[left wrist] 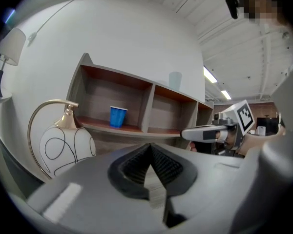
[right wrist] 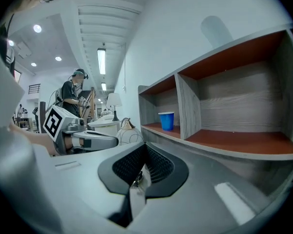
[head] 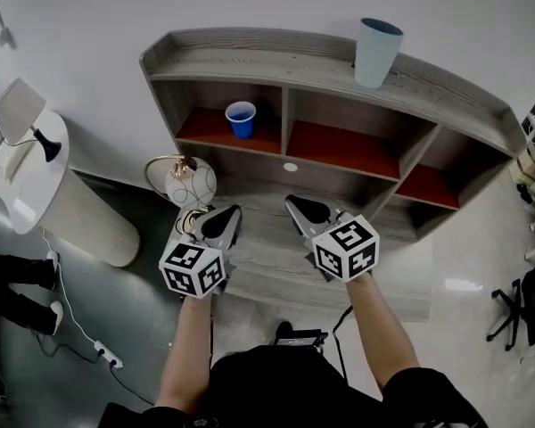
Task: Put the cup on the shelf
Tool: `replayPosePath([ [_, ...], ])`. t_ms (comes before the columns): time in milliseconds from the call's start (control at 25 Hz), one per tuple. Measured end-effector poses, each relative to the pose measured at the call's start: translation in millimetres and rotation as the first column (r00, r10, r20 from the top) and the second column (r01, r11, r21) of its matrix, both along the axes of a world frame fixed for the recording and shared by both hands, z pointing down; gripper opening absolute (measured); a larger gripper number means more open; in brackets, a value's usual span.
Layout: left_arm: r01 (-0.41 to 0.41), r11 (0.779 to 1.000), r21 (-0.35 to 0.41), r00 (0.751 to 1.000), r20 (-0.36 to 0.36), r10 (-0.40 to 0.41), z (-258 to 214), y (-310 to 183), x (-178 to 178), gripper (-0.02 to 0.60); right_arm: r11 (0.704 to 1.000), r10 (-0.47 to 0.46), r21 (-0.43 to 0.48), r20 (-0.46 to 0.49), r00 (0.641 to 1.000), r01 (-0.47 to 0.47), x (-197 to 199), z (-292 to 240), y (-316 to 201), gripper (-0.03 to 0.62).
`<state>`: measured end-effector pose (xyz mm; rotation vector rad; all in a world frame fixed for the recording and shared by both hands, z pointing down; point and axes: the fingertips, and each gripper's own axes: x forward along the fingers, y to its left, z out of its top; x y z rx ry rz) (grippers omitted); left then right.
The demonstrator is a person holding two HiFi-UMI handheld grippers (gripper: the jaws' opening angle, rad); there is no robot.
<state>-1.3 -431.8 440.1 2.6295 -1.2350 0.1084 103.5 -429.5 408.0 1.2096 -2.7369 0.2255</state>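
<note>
A small blue cup (head: 241, 119) stands upright in the left compartment of the grey shelf unit (head: 339, 69); it also shows in the left gripper view as the blue cup (left wrist: 118, 116) and in the right gripper view as the blue cup (right wrist: 166, 120). My left gripper (head: 225, 222) and right gripper (head: 300, 209) hover side by side over the lower wooden ledge (head: 267, 239), well short of the cup. Both are shut with nothing between the jaws. A tall pale blue cup (head: 375, 52) stands on the shelf's top board.
A round white lamp with a brass arc (head: 190, 183) stands just left of my left gripper. A white cylindrical side table (head: 49, 194) holds a small desk lamp (head: 22, 114). Cables and a power strip (head: 107, 355) lie on the floor.
</note>
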Motion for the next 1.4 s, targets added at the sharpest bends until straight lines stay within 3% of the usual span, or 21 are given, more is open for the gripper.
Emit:
replayPosePath([
  [200, -0.047, 0.999, 0.019, 0.999, 0.011, 0.047, 0.2, 27.2, -3.4, 0.0, 0.998, 0.054, 0.012, -0.01, 0.999, -0.054, -4.4, 1.3, 26.4, 0.012],
  [800, -0.102, 0.995, 0.006, 0.995, 0.014, 0.102, 20.3, 135.5, -64.6, 0.0, 0.99, 0.139, 0.012, -0.006, 0.99, -0.139, -66.5, 14.1, 138.3, 0.012],
  [1400, -0.196, 0.978, 0.07, 0.979, 0.064, 0.192, 15.4, 172.0, -49.6, -0.012, 0.975, 0.222, 0.036, -0.023, 0.975, -0.221, -65.8, 12.9, 181.4, 0.012],
])
